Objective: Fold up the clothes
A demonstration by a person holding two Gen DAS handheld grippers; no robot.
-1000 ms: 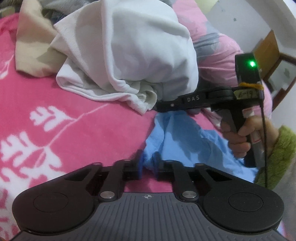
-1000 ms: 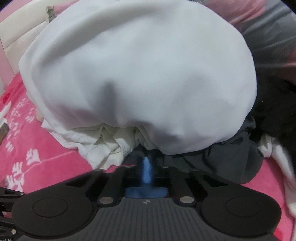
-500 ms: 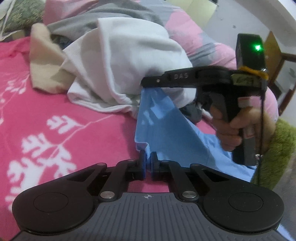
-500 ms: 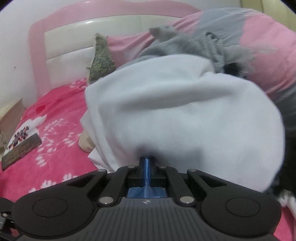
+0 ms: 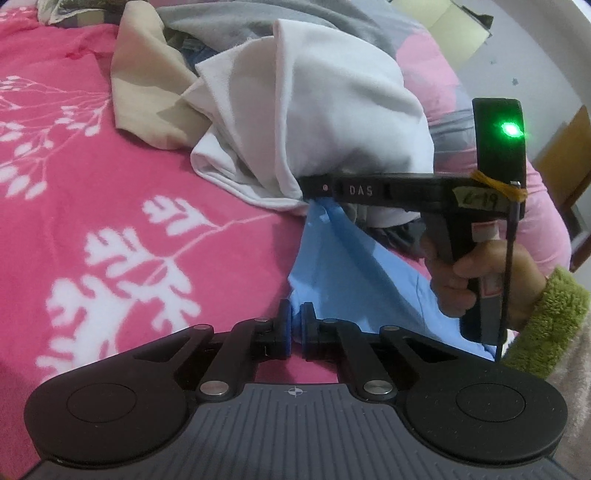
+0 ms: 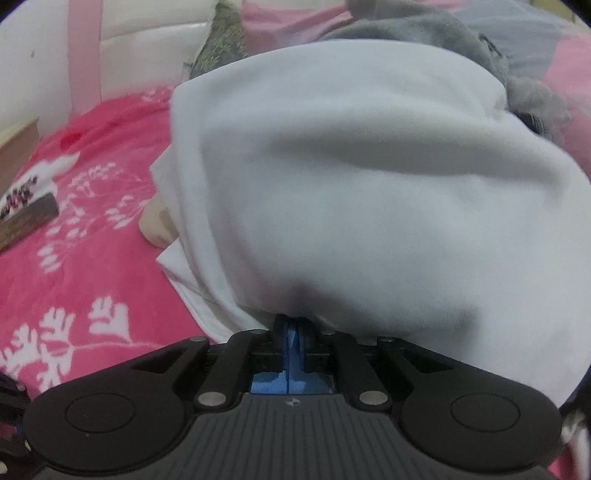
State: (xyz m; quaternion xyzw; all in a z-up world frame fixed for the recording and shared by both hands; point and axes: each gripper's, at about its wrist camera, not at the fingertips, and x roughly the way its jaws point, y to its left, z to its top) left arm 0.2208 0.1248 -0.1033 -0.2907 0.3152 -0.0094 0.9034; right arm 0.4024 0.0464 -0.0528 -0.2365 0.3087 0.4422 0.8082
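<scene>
The left gripper (image 5: 295, 326) sits low over the pink bedspread (image 5: 110, 221), its two blue-padded fingers drawn almost together with only a narrow slit between them; a corner of the blue garment (image 5: 343, 266) is pinched in that slit, at the near edge of the cloth. From there the blue garment rises to the right and away as a taut sheet, up to the right gripper (image 5: 314, 190), whose black fingers, marked DAS, lie level across the left wrist view; the tips press against the white garment (image 5: 325, 110) heaped behind, so that in this view the grip itself is hidden and can only be taken as likely. The right wrist view settles it; there the right gripper (image 6: 293, 334) has its fingers closed to a thin gap, with a fold of blue cloth standing upright between the pads, and the white garment (image 6: 369, 184) fills nearly everything beyond. A hand (image 5: 476, 280) in a green fleece sleeve (image 5: 550, 317) grasps the handle of the right gripper, on which a green light (image 5: 511, 130) glows. To the far left of the white heap lies a beige cloth (image 5: 147, 81); grey clothing (image 5: 258, 22) lies behind. In the right wrist view, on the far left of the bedspread (image 6: 74, 277), a dark book (image 6: 26, 221) rests near the headboard (image 6: 122, 66).
</scene>
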